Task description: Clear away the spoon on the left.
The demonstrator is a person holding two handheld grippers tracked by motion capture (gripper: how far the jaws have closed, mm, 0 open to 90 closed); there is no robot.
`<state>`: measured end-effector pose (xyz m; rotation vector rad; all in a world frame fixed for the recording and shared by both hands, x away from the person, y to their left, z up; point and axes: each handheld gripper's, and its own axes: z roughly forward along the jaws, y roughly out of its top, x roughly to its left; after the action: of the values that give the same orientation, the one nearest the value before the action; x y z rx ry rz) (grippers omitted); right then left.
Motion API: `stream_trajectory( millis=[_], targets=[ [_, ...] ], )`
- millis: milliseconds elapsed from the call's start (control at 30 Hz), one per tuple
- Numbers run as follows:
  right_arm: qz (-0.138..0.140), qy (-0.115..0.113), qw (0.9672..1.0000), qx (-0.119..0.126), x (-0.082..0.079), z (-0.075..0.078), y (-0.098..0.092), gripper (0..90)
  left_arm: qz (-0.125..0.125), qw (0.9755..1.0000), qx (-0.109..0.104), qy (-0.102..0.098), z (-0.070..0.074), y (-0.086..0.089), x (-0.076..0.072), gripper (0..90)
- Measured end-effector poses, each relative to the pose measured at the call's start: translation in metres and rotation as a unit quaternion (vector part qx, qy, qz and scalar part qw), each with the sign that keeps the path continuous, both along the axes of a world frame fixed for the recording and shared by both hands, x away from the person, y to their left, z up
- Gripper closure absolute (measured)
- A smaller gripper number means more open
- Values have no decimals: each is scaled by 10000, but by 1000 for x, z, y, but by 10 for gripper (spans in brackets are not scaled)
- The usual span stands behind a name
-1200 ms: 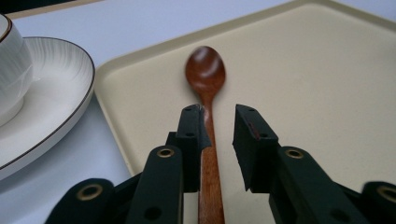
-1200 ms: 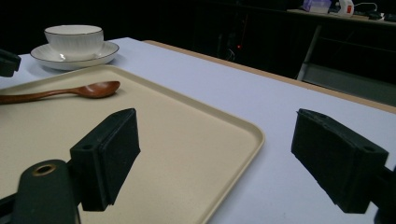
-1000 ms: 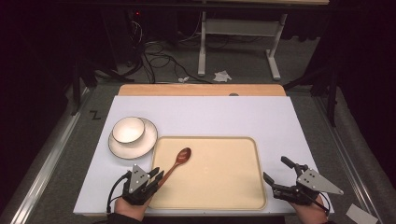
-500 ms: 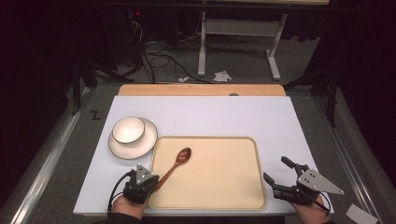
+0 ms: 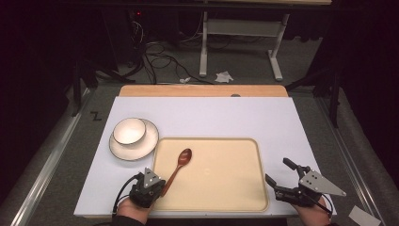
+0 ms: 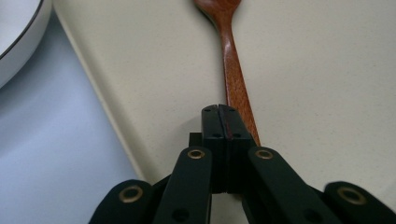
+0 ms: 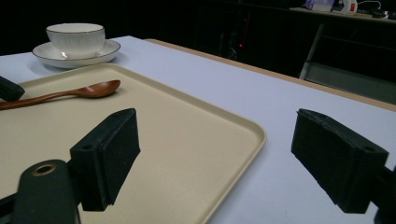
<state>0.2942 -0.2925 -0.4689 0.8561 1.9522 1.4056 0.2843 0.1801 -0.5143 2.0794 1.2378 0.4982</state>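
Over at the left, a white bowl (image 5: pixel 129 131) sits on its saucer (image 5: pixel 141 149), just beside the beige tray (image 5: pixel 226 188). Near the tray's front left corner, the left gripper (image 5: pixel 157 187) has just been closing and now clamps the handle end of the wooden spoon (image 5: pixel 180 162), which lies slanted on the tray, bowl end away from the person. Well apart, off the tray's right edge, the right gripper (image 5: pixel 277 176) rests with jaws apart, holding nothing.

Prob. a lab/test rig: dark room w/ loose floor cables (image 5: pixel 155 54), metal stand (image 5: pixel 244 47), white-covered table (image 5: pixel 211 115).
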Motion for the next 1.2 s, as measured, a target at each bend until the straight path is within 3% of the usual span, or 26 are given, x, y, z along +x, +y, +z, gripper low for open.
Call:
stream_trajectory(
  millis=[433,1200],
  targets=[
    [27,15,10000,12,0,0,1,164,-283,9996,30,94,0,-11,-2,900],
    [58,1,10000,-32,0,-1,2,164,-756,9971,28,90,1,-35,-5,900]
  ],
)
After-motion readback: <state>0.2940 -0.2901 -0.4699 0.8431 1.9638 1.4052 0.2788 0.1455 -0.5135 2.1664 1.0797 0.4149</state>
